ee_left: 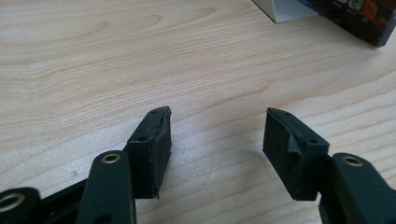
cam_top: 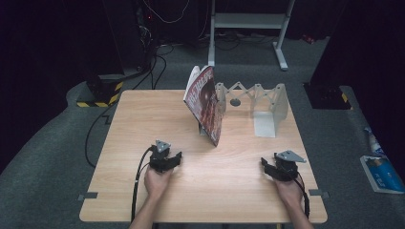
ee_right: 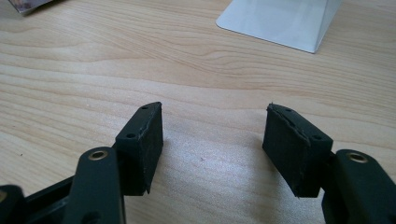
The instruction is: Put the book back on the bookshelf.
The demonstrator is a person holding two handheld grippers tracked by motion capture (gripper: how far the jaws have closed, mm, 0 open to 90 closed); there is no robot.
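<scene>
A red-covered book (cam_top: pixel 206 102) leans tilted against the left end of a white expandable rack (cam_top: pixel 255 100) at the table's back middle. Its dark lower corner (ee_left: pixel 359 18) lies at the top right of the left gripper view. My left gripper (cam_top: pixel 173 160) rests low over the table at front left, held by a hand. It stands open with bare wood between its pads (ee_left: pixel 152 144). My right gripper (cam_top: pixel 266 167) sits at front right, also open with nothing between its pads (ee_right: pixel 142 144). The rack's white foot (ee_right: pixel 285 21) lies ahead of it.
The wooden table (cam_top: pixel 143 124) stands on grey carpet. Black cables (cam_top: pixel 138 179) trail from both grippers off the front edge. A metal frame (cam_top: pixel 248 21) and dark equipment stand behind the table. Blue packets (cam_top: pixel 382 171) lie on the floor at right.
</scene>
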